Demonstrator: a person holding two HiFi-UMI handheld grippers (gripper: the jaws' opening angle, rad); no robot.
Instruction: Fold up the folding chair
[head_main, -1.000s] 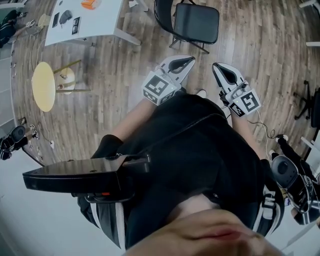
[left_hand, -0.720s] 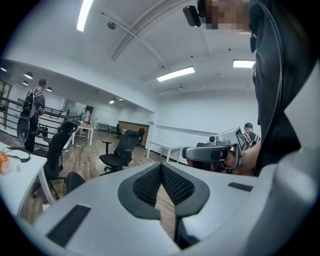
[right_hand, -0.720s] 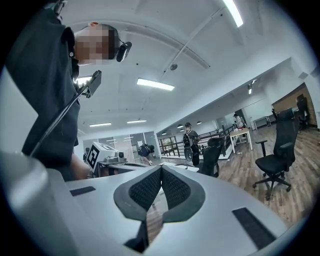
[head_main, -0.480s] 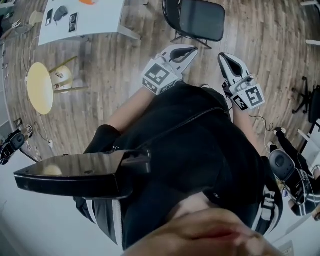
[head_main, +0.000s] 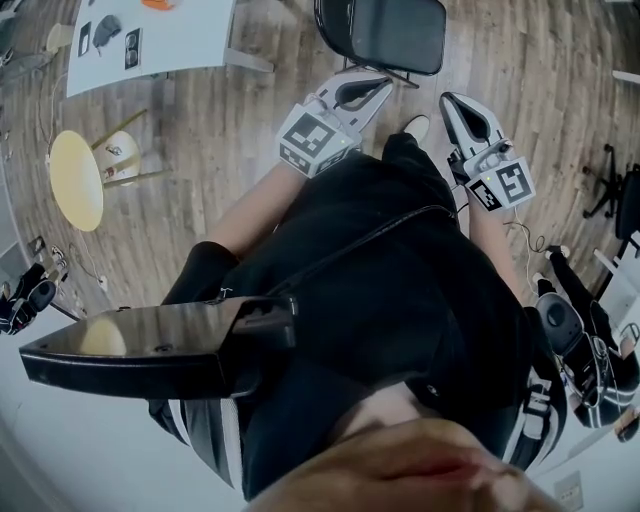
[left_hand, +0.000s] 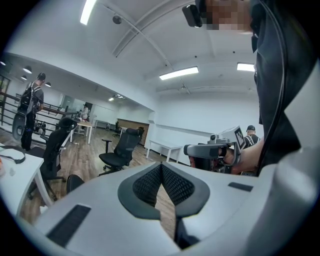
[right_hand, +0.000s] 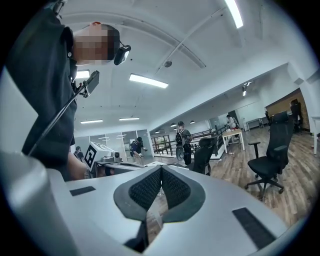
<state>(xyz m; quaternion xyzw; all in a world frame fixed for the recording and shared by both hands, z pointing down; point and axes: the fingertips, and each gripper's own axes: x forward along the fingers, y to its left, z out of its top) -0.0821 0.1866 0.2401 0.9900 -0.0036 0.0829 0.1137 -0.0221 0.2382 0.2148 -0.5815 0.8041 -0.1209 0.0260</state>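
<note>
A person in a black top stands on a wood-plank floor (head_main: 230, 130) with a hand-held gripper in each hand, seen from the head view; the black folding chair (head_main: 395, 35) stands unfolded just ahead of both tools, seat flat and facing up, near the top edge of the head view, touched by neither.

The left gripper (head_main: 380, 84) points toward the chair with its jaws pressed together and nothing between them; in its own view the ribbed black pads (left_hand: 150, 182) meet along one line; the right gripper (head_main: 449, 100) reaches beside it, near but apart, jaws likewise closed and empty, its pads (right_hand: 175, 187) touching at the tip.

A white shoe (head_main: 415, 127) shows between the two tools.

A white table (head_main: 170, 45) carrying small dark objects stands at the upper left, well apart from the chair; a round yellow stool (head_main: 75, 180) lies below it in the head view.

Black office chairs (left_hand: 120, 150) and other people fill the open room behind.
</note>
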